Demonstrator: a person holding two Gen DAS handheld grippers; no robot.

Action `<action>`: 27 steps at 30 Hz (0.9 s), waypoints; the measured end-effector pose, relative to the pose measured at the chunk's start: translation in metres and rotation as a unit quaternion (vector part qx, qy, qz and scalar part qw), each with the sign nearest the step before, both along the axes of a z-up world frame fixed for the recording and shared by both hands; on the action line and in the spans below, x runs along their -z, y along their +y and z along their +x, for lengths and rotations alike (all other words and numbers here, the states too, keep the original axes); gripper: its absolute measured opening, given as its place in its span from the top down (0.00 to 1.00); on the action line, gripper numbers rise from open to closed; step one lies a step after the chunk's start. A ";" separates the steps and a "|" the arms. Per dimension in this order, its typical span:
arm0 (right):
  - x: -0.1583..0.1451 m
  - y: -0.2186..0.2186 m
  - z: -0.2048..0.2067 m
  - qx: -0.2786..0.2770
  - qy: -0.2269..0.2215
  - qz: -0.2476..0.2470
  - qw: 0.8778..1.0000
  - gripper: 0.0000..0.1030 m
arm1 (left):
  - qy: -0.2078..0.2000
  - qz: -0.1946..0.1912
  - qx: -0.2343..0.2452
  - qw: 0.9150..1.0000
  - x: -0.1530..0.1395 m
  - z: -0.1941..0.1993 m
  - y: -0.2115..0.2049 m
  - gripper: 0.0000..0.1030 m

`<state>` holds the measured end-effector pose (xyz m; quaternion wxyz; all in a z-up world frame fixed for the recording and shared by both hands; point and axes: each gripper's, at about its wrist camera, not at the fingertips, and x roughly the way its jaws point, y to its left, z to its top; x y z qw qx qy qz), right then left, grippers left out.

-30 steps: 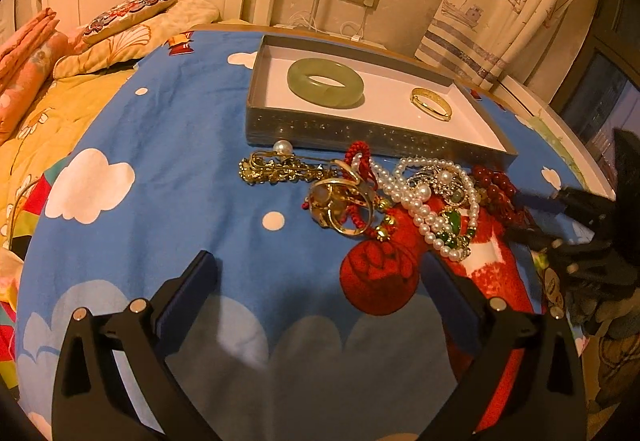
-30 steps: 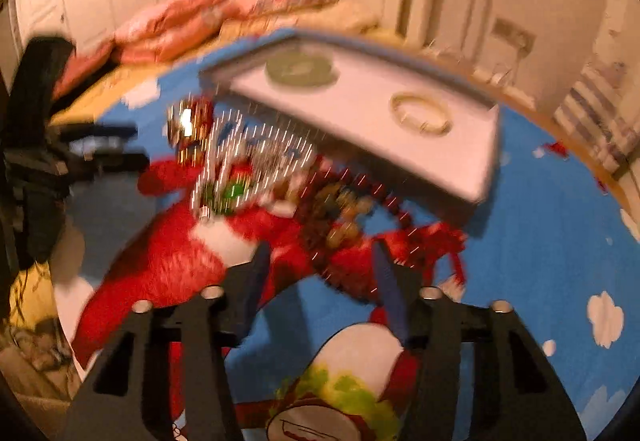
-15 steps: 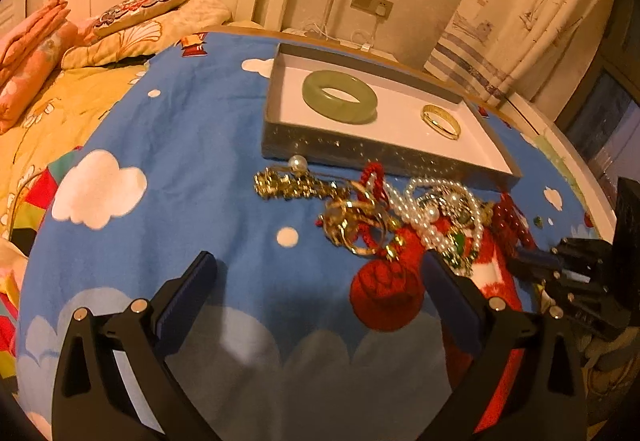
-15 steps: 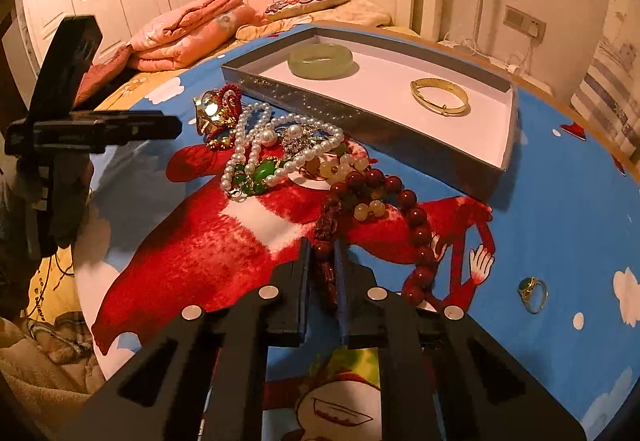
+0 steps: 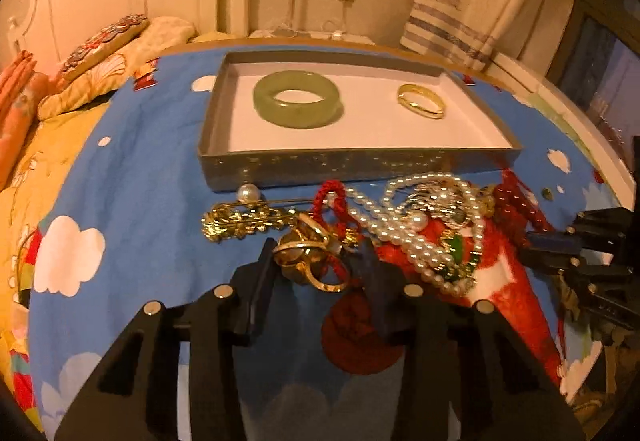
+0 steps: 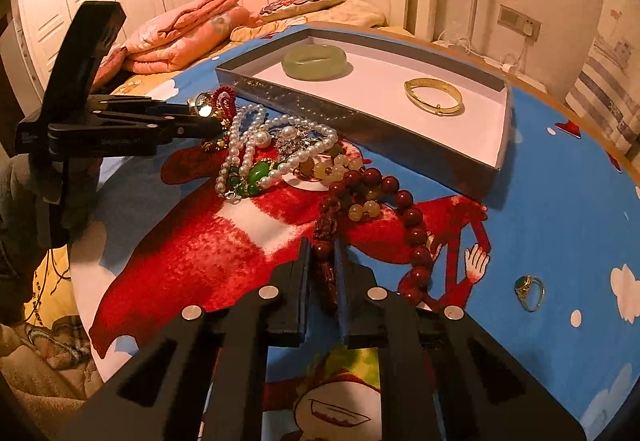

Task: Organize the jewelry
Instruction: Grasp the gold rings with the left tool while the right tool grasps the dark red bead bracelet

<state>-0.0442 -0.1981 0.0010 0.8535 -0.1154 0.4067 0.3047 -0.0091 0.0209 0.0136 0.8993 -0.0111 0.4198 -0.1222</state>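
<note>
On the blue cartoon cloth, just before the grey tray, lies the tangled jewelry heap — the left gripper has just been closing around its gold rings. The right gripper is clamped on the dark red bead string — a jade bangle and gold bangle rest in the tray.
</note>
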 end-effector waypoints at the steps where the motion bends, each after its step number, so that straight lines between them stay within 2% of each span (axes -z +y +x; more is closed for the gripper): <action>1: 0.000 0.000 0.000 0.001 0.000 0.001 1.000 0.88 | -0.004 0.001 0.001 1.000 0.000 -0.002 -0.001 0.61; 5: -0.001 -0.002 0.001 0.003 0.000 0.004 1.000 0.88 | -0.016 0.013 0.001 1.000 -0.001 -0.012 -0.004 0.61; 10: -0.003 -0.007 0.001 0.009 -0.003 0.014 1.000 0.88 | -0.021 0.005 -0.008 1.000 -0.005 -0.025 -0.001 0.61; 18: -0.012 -0.022 0.000 0.016 0.013 0.089 0.996 0.88 | -0.019 0.006 -0.010 1.000 -0.007 -0.040 0.002 0.61; 23: -0.018 -0.035 0.001 0.014 0.056 0.182 0.982 0.88 | -0.022 0.008 -0.007 1.000 -0.008 -0.043 -0.001 0.61; 27: -0.020 -0.045 0.002 0.013 0.093 0.263 0.960 0.88 | -0.029 0.013 0.002 0.999 -0.014 -0.049 -0.008 0.61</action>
